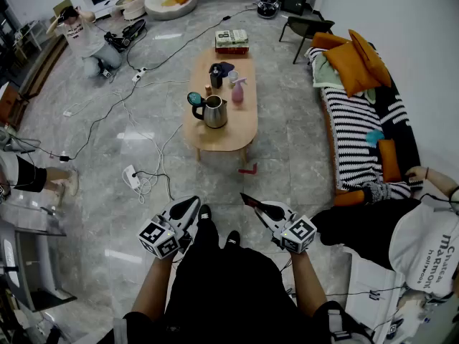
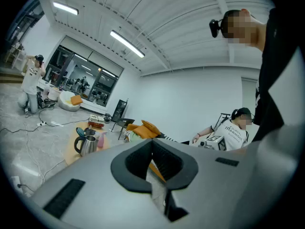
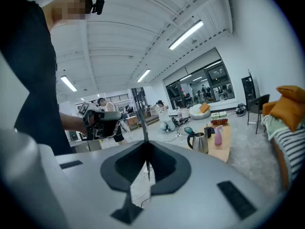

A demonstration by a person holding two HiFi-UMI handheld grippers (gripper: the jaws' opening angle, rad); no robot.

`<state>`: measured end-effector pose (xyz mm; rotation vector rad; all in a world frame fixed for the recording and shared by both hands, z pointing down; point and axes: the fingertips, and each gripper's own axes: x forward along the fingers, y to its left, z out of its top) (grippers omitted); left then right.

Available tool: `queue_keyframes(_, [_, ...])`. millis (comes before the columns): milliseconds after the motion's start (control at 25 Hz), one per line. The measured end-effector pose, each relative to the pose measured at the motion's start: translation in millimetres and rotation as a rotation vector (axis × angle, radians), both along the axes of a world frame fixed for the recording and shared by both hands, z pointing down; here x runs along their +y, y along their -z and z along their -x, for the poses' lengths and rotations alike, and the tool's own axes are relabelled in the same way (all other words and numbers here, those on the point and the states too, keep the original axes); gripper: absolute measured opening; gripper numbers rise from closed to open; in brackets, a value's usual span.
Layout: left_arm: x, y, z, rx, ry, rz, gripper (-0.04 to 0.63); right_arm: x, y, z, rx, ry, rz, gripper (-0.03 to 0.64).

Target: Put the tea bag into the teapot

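Left tool (image 1: 192,203), right tool (image 1: 246,197) closed; red scrap (image 1: 248,169) head-view only.

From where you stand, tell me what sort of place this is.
Probably a living-room mock-up inside a larger workspace: a low oval wooden coffee table carrying a steel kettle, a striped sofa with orange cushions, and cables trailing across the grey polished floor.

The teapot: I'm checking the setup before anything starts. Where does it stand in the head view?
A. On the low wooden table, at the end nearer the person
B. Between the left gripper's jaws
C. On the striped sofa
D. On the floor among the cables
A: the metal teapot stands on the oval wooden table, at the end nearer the person, with the pink spray bottle just beyond it.
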<state>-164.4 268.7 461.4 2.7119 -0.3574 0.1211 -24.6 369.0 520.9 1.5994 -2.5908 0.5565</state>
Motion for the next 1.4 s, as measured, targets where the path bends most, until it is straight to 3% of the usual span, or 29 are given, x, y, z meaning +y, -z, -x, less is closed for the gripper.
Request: queue_keyframes(1400, [-19.8, -4.9, 21.1, -0.007, 0.020, 0.015, 0.011, -27.6, 6.5, 23.9, -0.001, 0.042, 0.011, 0.029])
